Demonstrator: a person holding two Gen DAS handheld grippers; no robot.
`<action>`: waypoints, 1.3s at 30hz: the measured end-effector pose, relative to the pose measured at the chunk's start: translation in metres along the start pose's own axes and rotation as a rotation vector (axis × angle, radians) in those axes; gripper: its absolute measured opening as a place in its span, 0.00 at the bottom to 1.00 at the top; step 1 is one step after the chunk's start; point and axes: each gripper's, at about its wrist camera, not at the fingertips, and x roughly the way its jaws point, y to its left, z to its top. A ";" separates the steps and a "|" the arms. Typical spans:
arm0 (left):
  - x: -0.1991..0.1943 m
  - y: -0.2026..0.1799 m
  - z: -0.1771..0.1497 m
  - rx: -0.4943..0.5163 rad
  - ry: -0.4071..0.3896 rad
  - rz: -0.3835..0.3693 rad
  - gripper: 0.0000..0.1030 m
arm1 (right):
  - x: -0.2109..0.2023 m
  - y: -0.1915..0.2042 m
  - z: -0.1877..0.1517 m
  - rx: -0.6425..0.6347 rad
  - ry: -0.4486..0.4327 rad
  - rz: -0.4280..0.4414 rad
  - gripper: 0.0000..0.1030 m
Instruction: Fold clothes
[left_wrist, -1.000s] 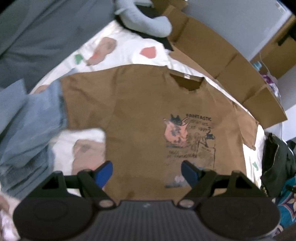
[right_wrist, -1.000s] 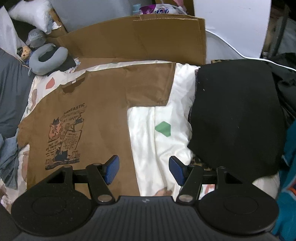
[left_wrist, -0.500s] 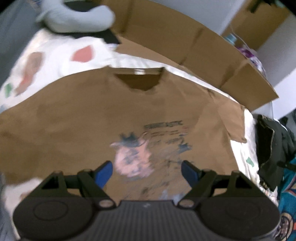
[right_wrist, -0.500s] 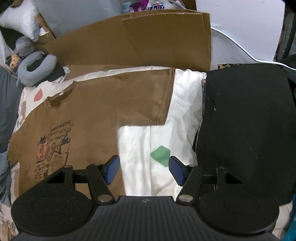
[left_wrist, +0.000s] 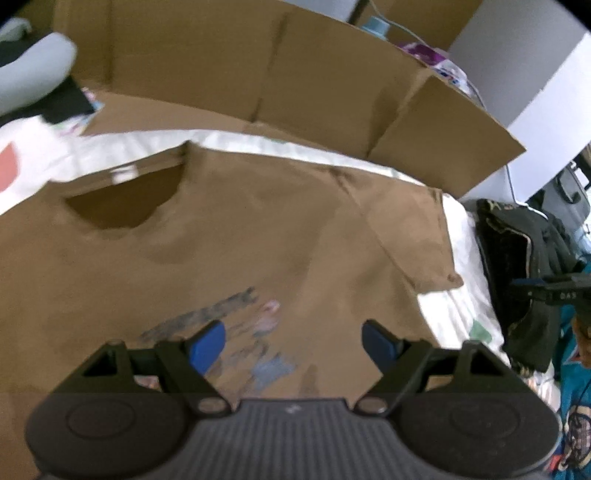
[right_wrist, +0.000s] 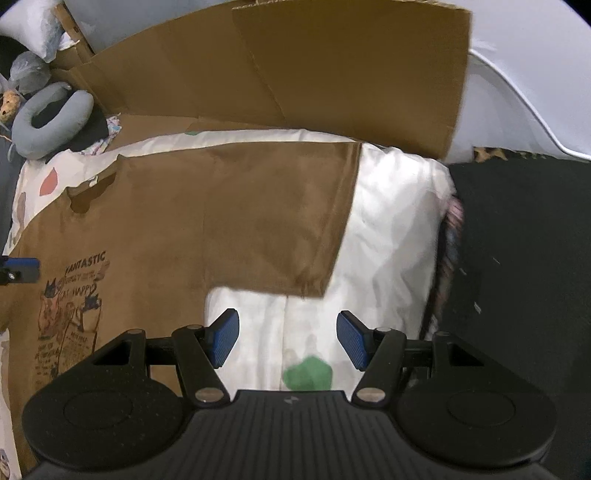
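- Shirt position first: brown short-sleeved cotton T-shirt with a cartoon cat print (right_wrist: 177, 229) lies flat, chest up, on the white quilted bedspread with coloured patches (right_wrist: 391, 229), collar toward the folded brown cardboard sheets (right_wrist: 332, 66) at the far edge
- Change over the last second: both my views have closed in and dropped toward the shirt. Left view slid from the hem and sleeve side across the chest; collar opening and far sleeve now fill it, print blurred just ahead of the fingers
- Right view moved from over the shirt's body edge to the bare bedspread just below the near sleeve; sleeve hem now sits just ahead of the pads
- My reading: approach phase for the first fold, nothing grasped yet, shirt not yet folded anywhere
- Left gripper (left_wrist: 293, 341): blue-padded jaws spread wide, empty, hovering over the print; cannot tell if they touch the cloth
- Right gripper (right_wrist: 288, 338): jaws moderately apart, empty, over a green patch on the bedspread
- Cloth: matte, soft knit, mostly smooth, a few shallow wrinkles near the shoulder seam; sleeve hem corner in the left view curls up slightly
- Bedspread: puffy, slightly glossy, creased; likely to bunch up with the shirt if I pinch too deep
- Surroundings: black garment (right_wrist: 517, 258) heaped on the right side, grey U-shaped neck pillow (right_wrist: 51, 118) at the far left; both well apart from the shirt
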 end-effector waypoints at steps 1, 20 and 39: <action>0.008 -0.005 0.001 0.004 -0.007 0.001 0.80 | 0.005 0.000 0.001 0.009 -0.003 -0.002 0.63; 0.098 -0.058 -0.012 0.178 -0.043 -0.068 0.47 | 0.085 -0.031 -0.020 0.397 -0.111 -0.026 0.48; 0.138 -0.120 -0.009 0.360 -0.038 -0.158 0.17 | 0.076 -0.026 -0.004 0.320 -0.236 -0.102 0.04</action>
